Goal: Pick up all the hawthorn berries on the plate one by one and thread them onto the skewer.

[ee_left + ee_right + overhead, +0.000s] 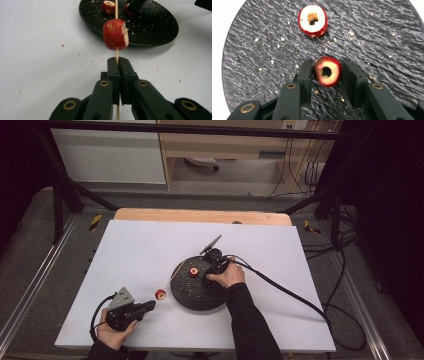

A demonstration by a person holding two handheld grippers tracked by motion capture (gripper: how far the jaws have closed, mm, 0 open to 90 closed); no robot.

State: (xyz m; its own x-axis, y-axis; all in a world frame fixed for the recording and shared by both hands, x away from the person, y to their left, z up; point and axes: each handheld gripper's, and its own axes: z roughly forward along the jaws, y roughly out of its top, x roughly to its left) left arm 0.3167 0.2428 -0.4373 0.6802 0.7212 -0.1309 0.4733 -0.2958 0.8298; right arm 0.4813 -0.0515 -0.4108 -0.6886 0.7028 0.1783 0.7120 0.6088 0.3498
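The thin wooden skewer point(116, 53) points away from the left gripper point(117, 62), whose jaws clamp it, towards the round black stone plate point(155, 30), carrying one red cored fruit piece point(115, 34). On the plate lie two more; the right gripper point(327, 72) pinches one fruit ring point(327, 71).

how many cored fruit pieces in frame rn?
3. One threaded on the skewer held by the left tool, off the plate; one between the right tool's jaws on the plate; one loose beyond it. None seem hidden.
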